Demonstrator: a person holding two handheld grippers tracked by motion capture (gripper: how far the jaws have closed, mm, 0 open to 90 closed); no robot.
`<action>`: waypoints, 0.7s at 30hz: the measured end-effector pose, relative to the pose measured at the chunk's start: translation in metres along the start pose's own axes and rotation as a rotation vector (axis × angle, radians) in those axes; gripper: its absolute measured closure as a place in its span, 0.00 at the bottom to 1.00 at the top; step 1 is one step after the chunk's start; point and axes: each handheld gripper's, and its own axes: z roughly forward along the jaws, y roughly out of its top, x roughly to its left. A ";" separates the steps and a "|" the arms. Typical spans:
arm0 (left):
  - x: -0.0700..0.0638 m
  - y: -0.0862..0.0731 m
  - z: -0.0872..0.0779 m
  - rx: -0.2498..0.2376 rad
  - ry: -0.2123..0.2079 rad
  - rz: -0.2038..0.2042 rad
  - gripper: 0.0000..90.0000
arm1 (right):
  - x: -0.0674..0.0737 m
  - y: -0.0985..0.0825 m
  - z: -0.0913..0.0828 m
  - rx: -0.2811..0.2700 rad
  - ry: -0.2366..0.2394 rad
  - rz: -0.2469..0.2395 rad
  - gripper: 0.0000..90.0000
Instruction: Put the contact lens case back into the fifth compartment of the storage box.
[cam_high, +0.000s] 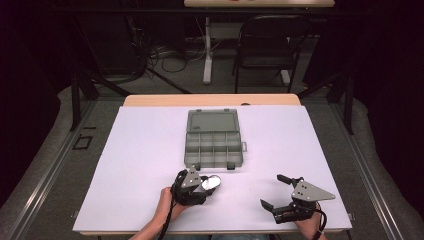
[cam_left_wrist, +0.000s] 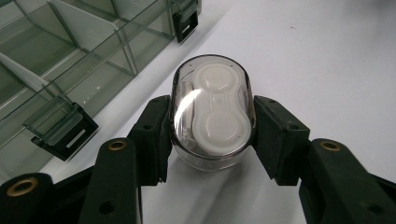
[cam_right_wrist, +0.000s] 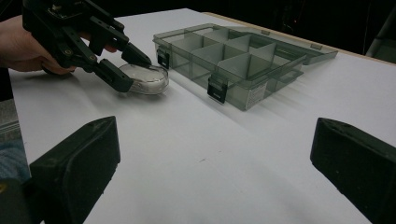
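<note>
Right now the left gripper (cam_left_wrist: 212, 123) has its two black jaws pressed against the sides of a small clear oval plastic case (cam_left_wrist: 212, 112) with a white two-lobed insert inside, and the pads sit flush on its flanks, so this reads as the grasp step just made, with the case apparently resting on the white table sheet (cam_high: 145, 165), not yet lifted. From the right gripper view that same case (cam_right_wrist: 145, 78) lies just short of the near edge of the smoky grey translucent plastic organiser box (cam_right_wrist: 233, 60), close but apart from its black front latches. Over on the other side, the right gripper (cam_high: 274, 192) hovers idle near the person's edge of the table, jaws spread wide with nothing between them and nothing touched. Further out, the organiser box (cam_high: 214, 145) lies open in the middle of the sheet, its lid folded back flat behind it and its divided compartments looking empty. The next move, as I judge it, is a clean lift and a short carry forward over the front wall, then a gentle lowering into one of the near compartments; the smooth, rounded case could slip or tilt if the squeeze eases.
</note>
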 end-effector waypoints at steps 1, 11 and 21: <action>0.000 0.000 -0.001 -0.003 0.003 0.002 0.55 | 0.000 0.000 0.000 0.001 0.000 0.001 0.01; 0.002 0.000 -0.008 -0.026 0.013 -0.001 0.55 | 0.000 -0.001 0.000 -0.002 0.000 0.005 0.01; 0.004 -0.001 -0.015 -0.039 0.028 -0.004 0.55 | -0.001 -0.001 0.000 0.007 0.007 0.008 0.01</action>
